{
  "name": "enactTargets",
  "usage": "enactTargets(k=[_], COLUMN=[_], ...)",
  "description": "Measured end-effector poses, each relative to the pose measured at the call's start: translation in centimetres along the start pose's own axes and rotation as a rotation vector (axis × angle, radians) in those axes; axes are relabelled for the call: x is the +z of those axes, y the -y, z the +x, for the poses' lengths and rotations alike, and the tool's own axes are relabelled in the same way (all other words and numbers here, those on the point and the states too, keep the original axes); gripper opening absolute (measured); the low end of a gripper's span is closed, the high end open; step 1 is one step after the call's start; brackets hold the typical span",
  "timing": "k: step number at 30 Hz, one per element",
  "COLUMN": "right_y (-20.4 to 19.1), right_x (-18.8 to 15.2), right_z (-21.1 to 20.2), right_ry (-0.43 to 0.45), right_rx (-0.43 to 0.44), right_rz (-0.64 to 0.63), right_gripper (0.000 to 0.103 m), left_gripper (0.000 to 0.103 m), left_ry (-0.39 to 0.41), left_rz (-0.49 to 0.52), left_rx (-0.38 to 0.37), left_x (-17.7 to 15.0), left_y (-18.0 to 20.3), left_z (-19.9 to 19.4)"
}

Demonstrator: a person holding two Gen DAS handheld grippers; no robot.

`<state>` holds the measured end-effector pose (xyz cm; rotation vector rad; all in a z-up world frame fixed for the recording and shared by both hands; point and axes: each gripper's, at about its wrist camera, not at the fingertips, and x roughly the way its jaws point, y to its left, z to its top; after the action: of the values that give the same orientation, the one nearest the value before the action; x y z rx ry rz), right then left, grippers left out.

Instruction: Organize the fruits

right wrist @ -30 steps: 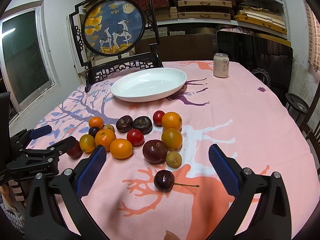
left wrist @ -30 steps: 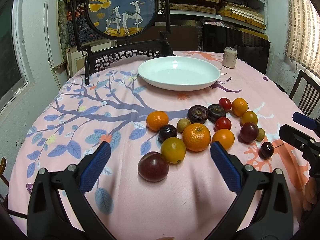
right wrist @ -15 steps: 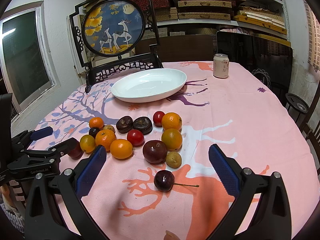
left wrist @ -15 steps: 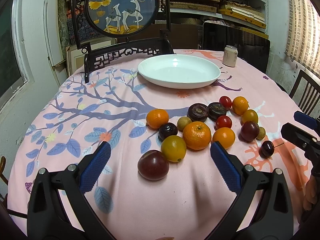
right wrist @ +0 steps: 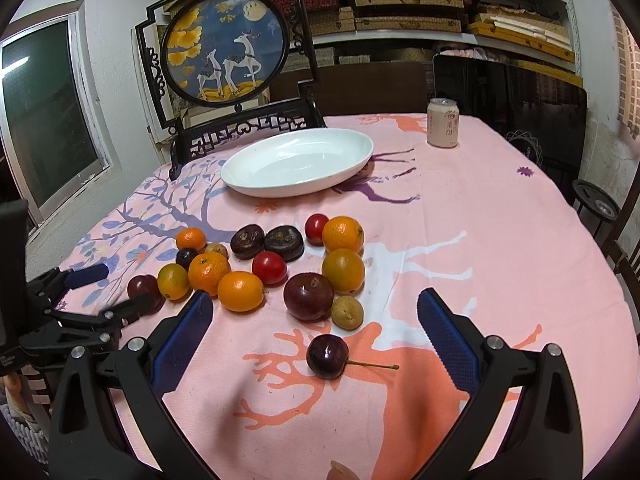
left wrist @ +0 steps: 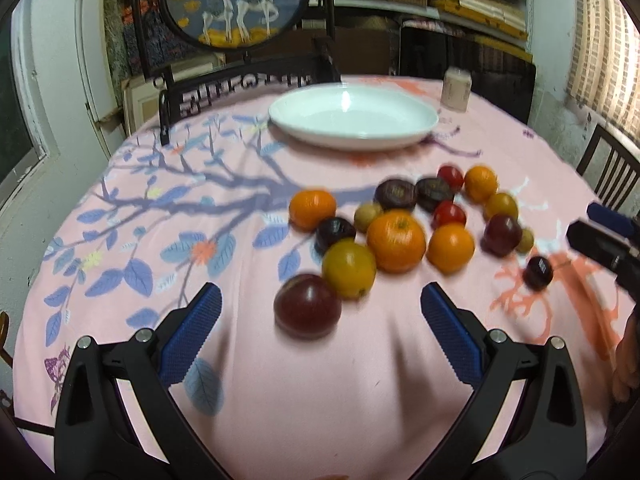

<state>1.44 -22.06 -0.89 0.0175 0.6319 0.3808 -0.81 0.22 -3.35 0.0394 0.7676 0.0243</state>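
Several fruits lie in a cluster on the pink tablecloth: oranges, red tomatoes, dark plums and small yellow fruits. My left gripper (left wrist: 320, 312) is open and empty, with a dark red plum (left wrist: 307, 306) between its fingers, just ahead. A yellow-orange fruit (left wrist: 349, 268) and a big orange (left wrist: 396, 240) lie beyond it. My right gripper (right wrist: 314, 324) is open and empty, with a stemmed dark cherry (right wrist: 327, 356) between its fingers. A large plum (right wrist: 309, 296) lies just beyond. An empty white plate (right wrist: 297, 162) stands at the back of the table; it also shows in the left wrist view (left wrist: 354, 115).
A drink can (right wrist: 443, 122) stands at the back right. A dark carved stand with a round deer picture (right wrist: 226, 46) stands behind the plate. The left gripper shows at the right wrist view's left edge (right wrist: 76, 296). Shelves and chairs surround the table.
My left gripper has moved forward toward the dark red plum, and its view is blurred by motion. My right gripper has hardly moved. No fruit has shifted.
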Motion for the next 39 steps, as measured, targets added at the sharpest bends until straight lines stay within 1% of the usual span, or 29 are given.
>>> enactTargets(k=[2, 5, 8, 10, 13, 15, 16, 18, 19, 20, 21, 22, 23, 25, 27, 30, 33, 36, 38, 39], right_y=[0.1, 0.1, 0.2, 0.2, 0.3, 0.4, 0.4, 0.5, 0.5, 0.6, 0.6, 0.6, 0.7, 0.6, 0.6, 0.8, 1.1, 1.0, 0.8, 0.7], right_x=[-0.1, -0.1, -0.1, -0.1, -0.1, -0.1, -0.1, -0.1, -0.1, -0.1, -0.1, -0.1, -0.1, -0.1, -0.1, -0.2, -0.4, -0.5, -0.4, -0.4], right_z=[0.2, 0.4, 0.5, 0.5, 0.5, 0.6, 0.6, 0.6, 0.6, 0.6, 0.7, 0.7, 0.7, 0.8, 0.9, 1.4, 2.4, 3.0, 3.2, 3.4], right_ry=[-0.014, -0.028, -0.035, -0.038, -0.041, -0.044, -0.046, -0.050, -0.050, -0.052, -0.052, -0.053, -0.054, -0.053, -0.053, -0.080, -0.128, -0.140, -0.140, -0.143], right_rx=[0.005, 0.007, 0.013, 0.019, 0.026, 0.030, 0.032, 0.036, 0.038, 0.039, 0.038, 0.037, 0.036, 0.033, 0.030, 0.037, 0.074, 0.092, 0.093, 0.097], right_rz=[0.005, 0.009, 0.011, 0.011, 0.011, 0.014, 0.015, 0.020, 0.022, 0.024, 0.025, 0.025, 0.025, 0.024, 0.022, 0.023, 0.037, 0.032, 0.015, 0.009], right_gripper=[0.102, 0.102, 0.102, 0.102, 0.102, 0.102, 0.102, 0.102, 0.102, 0.102, 0.102, 0.102, 0.102, 0.102, 0.102, 0.102, 0.102, 0.102, 0.092, 0.083], left_gripper=[0.101, 0.101, 0.101, 0.101, 0.100, 0.092, 0.091, 0.080, 0.077, 0.067, 0.056, 0.051, 0.047, 0.045, 0.039, 0.039, 0.039, 0.039, 0.039, 0.039], left_ry=[-0.027, -0.047, -0.073, -0.074, -0.047, -0.039, -0.046, -0.061, -0.072, -0.080, -0.092, -0.115, -0.130, -0.145, -0.137, -0.131, -0.111, -0.099, -0.090, -0.087], left_rz=[0.001, 0.003, 0.000, -0.006, -0.014, -0.017, -0.017, -0.010, 0.002, 0.014, 0.028, 0.040, 0.038, 0.027, 0.027, 0.014, 0.006, 0.019, 0.027, 0.027], left_rx=[-0.009, -0.026, -0.055, -0.077, -0.072, -0.074, -0.084, -0.103, -0.111, -0.110, -0.109, -0.116, -0.134, -0.157, -0.152, -0.167, -0.164, -0.167, -0.164, -0.165], left_x=[-0.1, -0.1, 0.1, 0.2, 0.5, 0.8, 0.8, 1.1, 1.2, 1.3, 1.3, 1.4, 1.3, 1.3, 1.4, 1.3, 1.2, 1.2, 1.2, 1.2], left_y=[-0.1, 0.0, -0.2, -0.3, -0.7, -1.0, -1.1, -1.4, -1.4, -1.5, -1.5, -1.6, -1.8, -2.1, -2.1, -2.3, -2.4, -2.2, -2.0, -2.0], left_z=[0.2, 0.5, 0.9, 0.8, 0.4, 0.4, 0.5, 0.9, 1.2, 1.5, 1.8, 2.3, 2.6, 3.0, 2.9, 2.6, 2.2, 1.9, 1.7, 1.6])
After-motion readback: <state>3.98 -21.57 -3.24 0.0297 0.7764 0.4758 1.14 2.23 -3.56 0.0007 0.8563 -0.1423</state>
